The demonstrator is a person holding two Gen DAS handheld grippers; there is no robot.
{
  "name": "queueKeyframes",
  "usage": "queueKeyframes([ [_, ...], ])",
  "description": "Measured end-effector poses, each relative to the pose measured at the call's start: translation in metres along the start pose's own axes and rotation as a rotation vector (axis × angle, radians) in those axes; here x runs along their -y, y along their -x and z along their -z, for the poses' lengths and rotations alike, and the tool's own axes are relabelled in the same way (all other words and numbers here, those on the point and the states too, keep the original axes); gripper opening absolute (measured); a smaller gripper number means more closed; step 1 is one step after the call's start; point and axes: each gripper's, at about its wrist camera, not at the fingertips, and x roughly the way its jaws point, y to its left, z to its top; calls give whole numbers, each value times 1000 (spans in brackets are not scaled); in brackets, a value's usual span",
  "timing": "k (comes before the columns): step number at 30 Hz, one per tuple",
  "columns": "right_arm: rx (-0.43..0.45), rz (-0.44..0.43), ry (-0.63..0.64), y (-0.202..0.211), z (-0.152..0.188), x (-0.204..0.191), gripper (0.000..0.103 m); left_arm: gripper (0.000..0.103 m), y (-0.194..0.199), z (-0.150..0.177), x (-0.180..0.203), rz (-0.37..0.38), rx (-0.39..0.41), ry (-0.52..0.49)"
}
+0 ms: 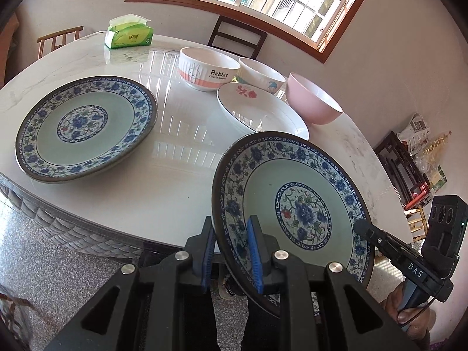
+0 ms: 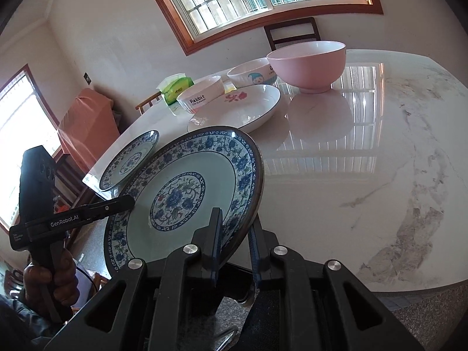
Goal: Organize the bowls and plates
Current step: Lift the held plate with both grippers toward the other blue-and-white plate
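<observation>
Left wrist view: both grippers' fingers (image 1: 231,251) (image 2: 234,248) pinch opposite rims of the tilted blue plate (image 1: 295,204) off the table edge (image 1: 87,222).

Open marble table (image 2: 380,146) right of pink bowl (image 2: 307,61); bowls and white plate (image 2: 237,111) crowding the far middle.

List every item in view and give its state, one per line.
Left gripper: shut on held plate's rim.
Right gripper: shut on the opposite rim.
Held plate: tilted, lifted at the table edge.
Second blue plate: flat on the table, empty.
White flower plate: flat, empty.
Rabbit bowl: upright.
Cartoon bowl: upright.
Pink bowl: upright.
Tissue pack: open, tissue sticking out.
</observation>
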Motion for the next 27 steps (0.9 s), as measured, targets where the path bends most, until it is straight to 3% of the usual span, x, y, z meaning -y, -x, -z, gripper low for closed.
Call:
queueKeyframes([
  [13,-11,-65,112,-32,-29,-54,18,22,40,-16,-47,-67,91,78],
  [27,-37,-129,226,-90,-58,-110,19,23,58,-34,-113,-169,162,181],
])
